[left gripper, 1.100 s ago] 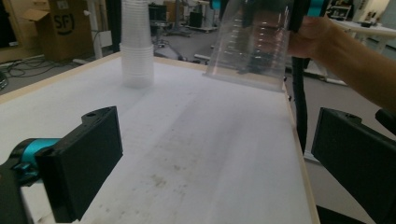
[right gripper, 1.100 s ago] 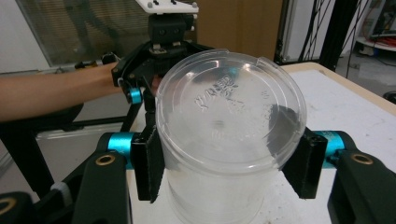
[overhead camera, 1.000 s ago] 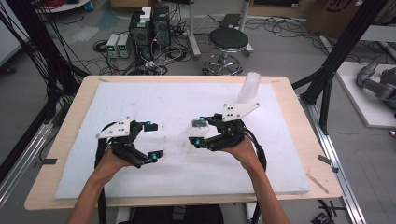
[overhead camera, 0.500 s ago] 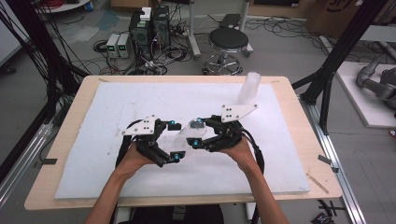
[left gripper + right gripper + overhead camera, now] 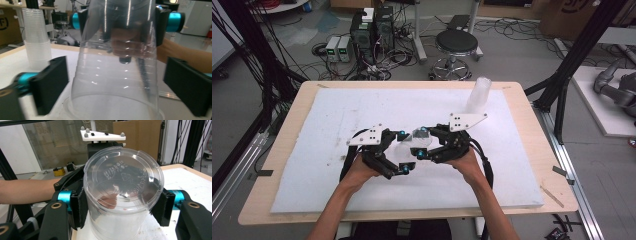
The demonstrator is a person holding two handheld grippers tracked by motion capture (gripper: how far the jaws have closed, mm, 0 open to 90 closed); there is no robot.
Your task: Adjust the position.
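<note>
While the cup (image 5: 412, 141) stands inverted between both grippers, the right gripper (image 5: 424, 142) clamps its upper end. The left gripper (image 5: 402, 152) straddles its wider base with jaws spread, not touching.

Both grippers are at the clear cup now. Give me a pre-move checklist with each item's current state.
1. Clear cup upside down, rim on the white mat: ok.
2. Right gripper jaws pressed against the cup's sides: ok.
3. Left gripper jaws either side of the cup, gaps showing, not closed: ok.
4. Cup undeformed: cannot tell.
5. Cup stack standing at the far edge, apart from both grippers: ok.
6. Cables clear of the cup: cannot tell.
</note>
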